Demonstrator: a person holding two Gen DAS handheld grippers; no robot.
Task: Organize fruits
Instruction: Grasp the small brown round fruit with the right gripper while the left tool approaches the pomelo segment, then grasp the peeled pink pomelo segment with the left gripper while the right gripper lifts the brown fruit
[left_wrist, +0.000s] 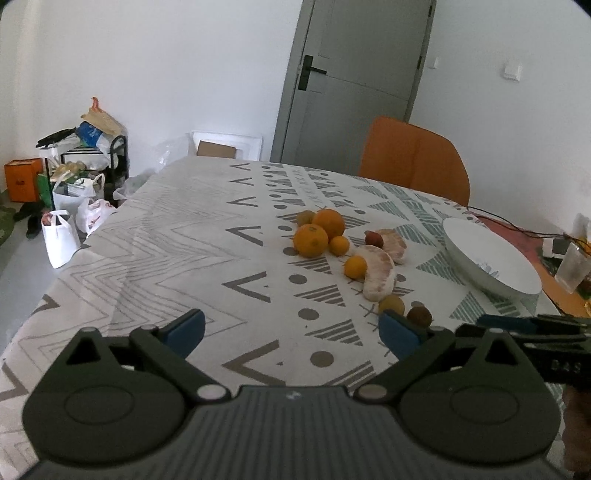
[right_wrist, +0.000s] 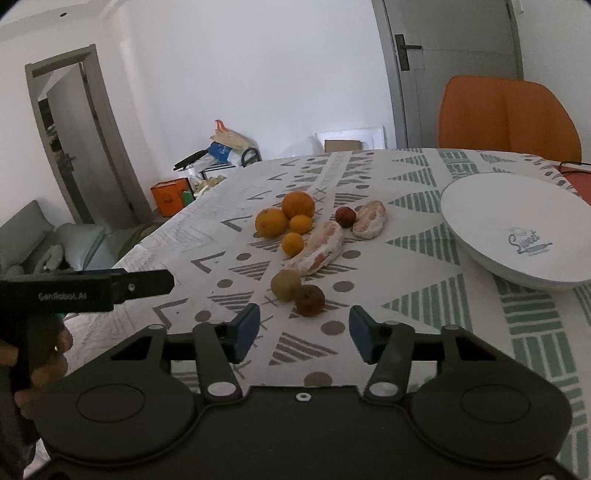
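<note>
While fruits lie loose on tablecloth (right_wrist: 424, 295), left gripper (left_wrist: 291, 332) gapes empty, left of brown fruit (right_wrist: 309, 300); right gripper (right_wrist: 303, 330) nearer, jaws part-closed, unclamped, fruit just ahead; white plate (right_wrist: 480, 206) right of it.

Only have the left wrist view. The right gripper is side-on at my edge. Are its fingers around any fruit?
Observer: No. The right gripper is open on nothing; the brown fruit lies just ahead of the gap.
Operator: Can't read the plate print.
Observer: The white plate says "Sweet" in blue script.
Operator: What's beyond the table's left edge, outside my frame?
Observer: A grey sofa on the floor there.
</note>
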